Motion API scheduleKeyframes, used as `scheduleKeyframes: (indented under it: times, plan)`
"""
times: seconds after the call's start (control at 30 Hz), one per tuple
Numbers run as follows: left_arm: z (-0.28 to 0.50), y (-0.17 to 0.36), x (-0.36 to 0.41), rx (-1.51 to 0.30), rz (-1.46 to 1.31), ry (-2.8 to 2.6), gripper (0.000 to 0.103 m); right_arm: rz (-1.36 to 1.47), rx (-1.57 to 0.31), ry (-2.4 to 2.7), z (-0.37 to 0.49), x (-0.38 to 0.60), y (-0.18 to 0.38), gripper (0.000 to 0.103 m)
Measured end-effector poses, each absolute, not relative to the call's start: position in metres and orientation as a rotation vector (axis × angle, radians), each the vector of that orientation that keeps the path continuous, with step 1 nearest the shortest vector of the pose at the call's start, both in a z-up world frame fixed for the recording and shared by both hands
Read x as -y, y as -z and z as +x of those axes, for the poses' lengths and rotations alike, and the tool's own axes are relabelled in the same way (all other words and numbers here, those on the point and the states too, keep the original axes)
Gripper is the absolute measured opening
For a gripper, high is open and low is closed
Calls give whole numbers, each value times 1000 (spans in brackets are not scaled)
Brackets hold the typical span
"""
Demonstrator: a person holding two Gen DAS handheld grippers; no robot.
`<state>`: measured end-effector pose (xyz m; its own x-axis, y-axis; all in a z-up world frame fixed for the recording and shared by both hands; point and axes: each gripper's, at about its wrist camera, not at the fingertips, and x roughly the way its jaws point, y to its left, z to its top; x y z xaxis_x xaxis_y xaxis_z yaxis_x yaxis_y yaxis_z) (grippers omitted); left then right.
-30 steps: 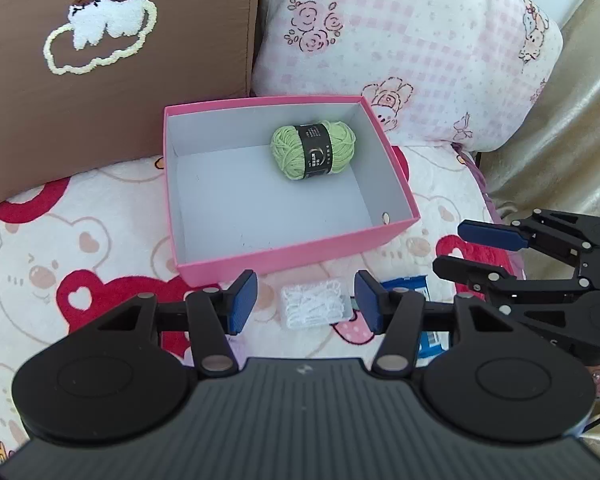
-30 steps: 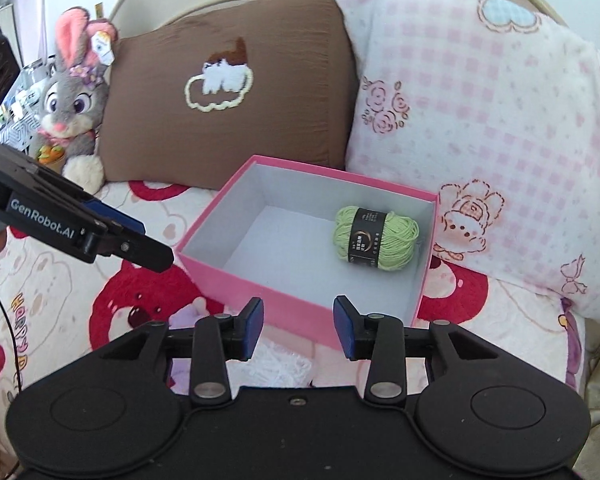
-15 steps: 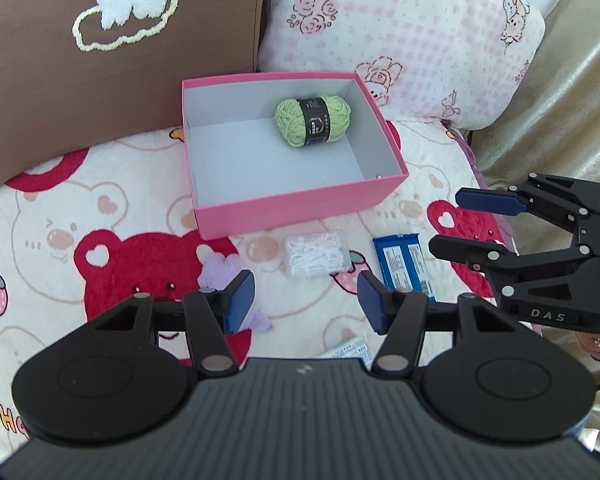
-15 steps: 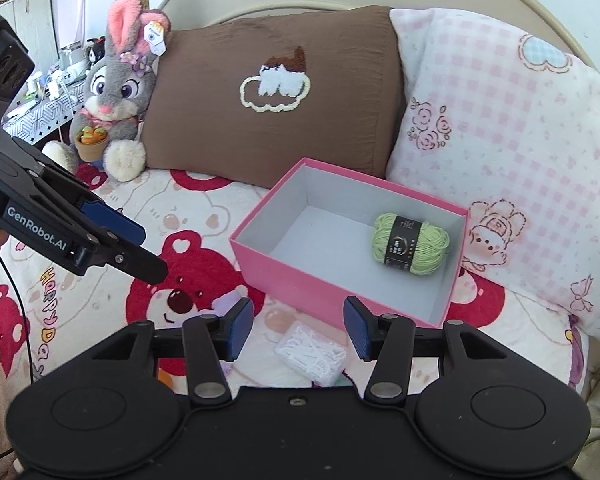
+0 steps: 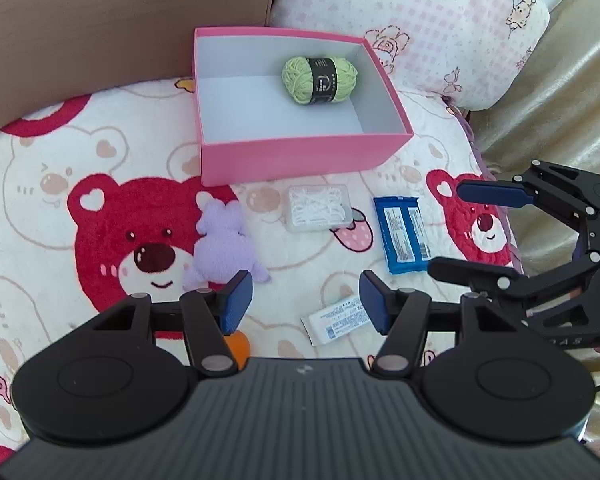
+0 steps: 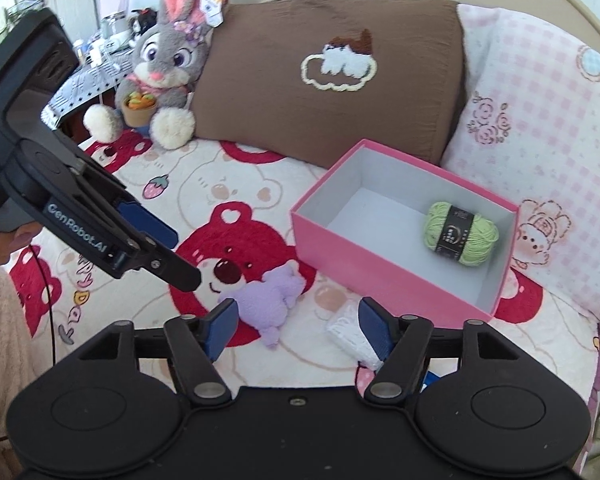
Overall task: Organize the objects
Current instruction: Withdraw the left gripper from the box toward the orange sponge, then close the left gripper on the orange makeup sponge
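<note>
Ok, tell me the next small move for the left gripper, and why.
Probably ease the left gripper forward and down over the purple plush toy. Both grippers are open and hold nothing, only the green yarn lies in the pink box, and the plush sits loose on the blanket just ahead of the left finger.
</note>
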<state>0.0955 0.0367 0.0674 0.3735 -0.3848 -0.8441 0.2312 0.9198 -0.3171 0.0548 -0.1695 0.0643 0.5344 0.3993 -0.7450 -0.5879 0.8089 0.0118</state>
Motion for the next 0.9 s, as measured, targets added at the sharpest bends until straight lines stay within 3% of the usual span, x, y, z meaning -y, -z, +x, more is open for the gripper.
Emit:
scheduleKeyframes:
  times: [0.13,0.9]
  plan:
    - [89,-59,-41,-1134,-180,405,60,-278,-827,-628,46,163,-58,81]
    - [68,18,-79,-1228,-311,314,62,-269,-956,-805,27,83,23,82]
